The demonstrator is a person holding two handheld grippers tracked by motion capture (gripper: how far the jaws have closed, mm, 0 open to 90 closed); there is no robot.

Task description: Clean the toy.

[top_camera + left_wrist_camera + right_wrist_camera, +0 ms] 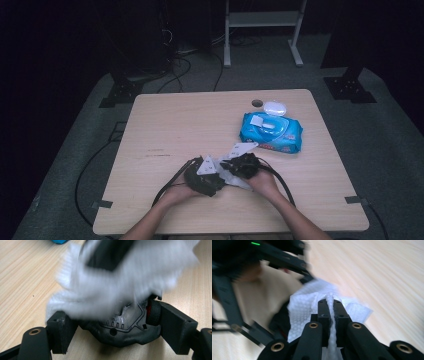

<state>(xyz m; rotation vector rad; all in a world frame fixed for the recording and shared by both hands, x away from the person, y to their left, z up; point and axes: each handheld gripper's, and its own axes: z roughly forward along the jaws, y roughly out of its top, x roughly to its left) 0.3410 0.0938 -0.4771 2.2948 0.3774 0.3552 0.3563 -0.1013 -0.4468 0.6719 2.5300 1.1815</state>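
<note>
White embossed wet wipe [312, 307], soft and crumpled, sits at the near middle of the pale wooden table [175, 125], draped over a black, rounded plastic object [125, 332] that looks like a computer mouse, though blur in the left gripper view leaves that uncertain.

Right gripper [329, 303]: jaws pressed together, pinching a bunched ridge of the wipe between them. Left gripper [110, 322]: jaws spread wide around the black object, one on each flank; the pad on the far side appears to touch it, so I judge it clamped rather than loose.

Risks from here:
- Wipe is held by a narrow fold. A hard stroke could pull that fold out of the pinch, leaving the cloth behind on the object.
- Curved, smooth shell in a two-sided clamp: sideways rubbing force could twist it out between the jaws.
- Grippers sit very close; the right jaws could strike the left jaw during a stroke.
- Trailing black cables [172, 182] lie near the work and could snag.

Blue wet-wipe pack [271, 132] stands well apart, far right.
</note>
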